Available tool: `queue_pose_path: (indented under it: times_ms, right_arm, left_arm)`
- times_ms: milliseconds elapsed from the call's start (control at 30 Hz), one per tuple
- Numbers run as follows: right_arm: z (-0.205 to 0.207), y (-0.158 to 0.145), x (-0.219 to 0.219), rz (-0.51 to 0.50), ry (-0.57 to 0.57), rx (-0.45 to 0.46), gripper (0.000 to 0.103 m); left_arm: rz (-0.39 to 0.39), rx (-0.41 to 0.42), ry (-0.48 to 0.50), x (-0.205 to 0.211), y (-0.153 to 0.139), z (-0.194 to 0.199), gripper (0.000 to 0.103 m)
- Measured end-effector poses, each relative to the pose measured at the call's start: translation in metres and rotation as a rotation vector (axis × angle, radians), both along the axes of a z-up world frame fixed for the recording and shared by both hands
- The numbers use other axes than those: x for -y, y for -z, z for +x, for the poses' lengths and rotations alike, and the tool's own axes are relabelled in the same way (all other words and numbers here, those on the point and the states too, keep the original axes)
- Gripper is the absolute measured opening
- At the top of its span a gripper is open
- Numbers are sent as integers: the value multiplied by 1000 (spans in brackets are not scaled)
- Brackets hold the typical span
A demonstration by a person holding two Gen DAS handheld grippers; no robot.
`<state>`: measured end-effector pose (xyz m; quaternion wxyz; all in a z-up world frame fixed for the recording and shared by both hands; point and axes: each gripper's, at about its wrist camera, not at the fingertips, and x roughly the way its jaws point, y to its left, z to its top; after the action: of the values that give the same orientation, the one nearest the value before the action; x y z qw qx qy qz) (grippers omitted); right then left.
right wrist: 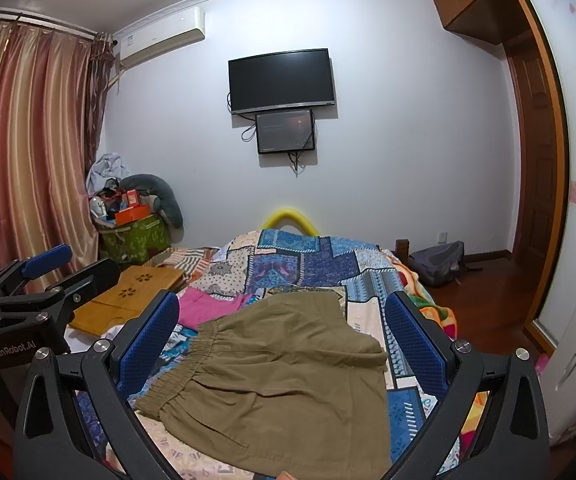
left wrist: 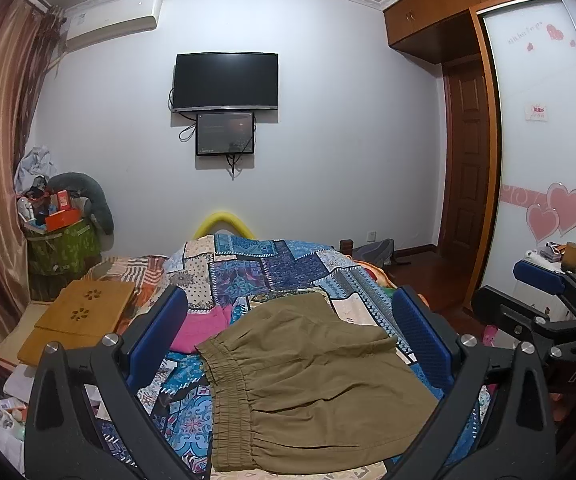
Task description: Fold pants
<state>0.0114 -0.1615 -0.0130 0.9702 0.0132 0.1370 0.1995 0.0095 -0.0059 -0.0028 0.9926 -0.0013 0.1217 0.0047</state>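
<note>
Olive-brown pants (left wrist: 304,384) with an elastic waistband lie flat on the patchwork bedspread (left wrist: 288,272), waistband to the left. In the right wrist view the same pants (right wrist: 280,376) fill the lower middle. My left gripper (left wrist: 288,320) hovers above them, open, its blue-padded fingers (left wrist: 160,328) wide apart with nothing between. My right gripper (right wrist: 284,316) is likewise open over the pants and empty. The right gripper also shows at the right edge of the left wrist view, and the left gripper at the left edge of the right wrist view.
A pink garment (right wrist: 208,308) lies left of the pants. A wooden lap tray (right wrist: 136,292) rests at the bed's left side. A green storage bin (right wrist: 136,240) piled with clutter stands in the corner by curtains. A backpack (right wrist: 440,260) sits on the wooden floor at right.
</note>
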Motion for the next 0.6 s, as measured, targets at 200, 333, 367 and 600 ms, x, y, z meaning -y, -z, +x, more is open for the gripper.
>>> queue_pose_path:
  times_ms: [200,333,367,600]
  right_arm:
    - [0,0,0,1,-1,-3,102]
    - [0,0,0,1,-2,-2,102]
    - [0,0,0,2,-3,-3,102]
    - [-1,0,0,3,-3,-4,102]
  left_arm:
    - [-4,-1,-1,2,2,0,103]
    - [-3,-1,-1,2,3,0,103]
    - [-3,0,-1,2,3,0,103]
    - [-3,4,-1,3,3,0,103]
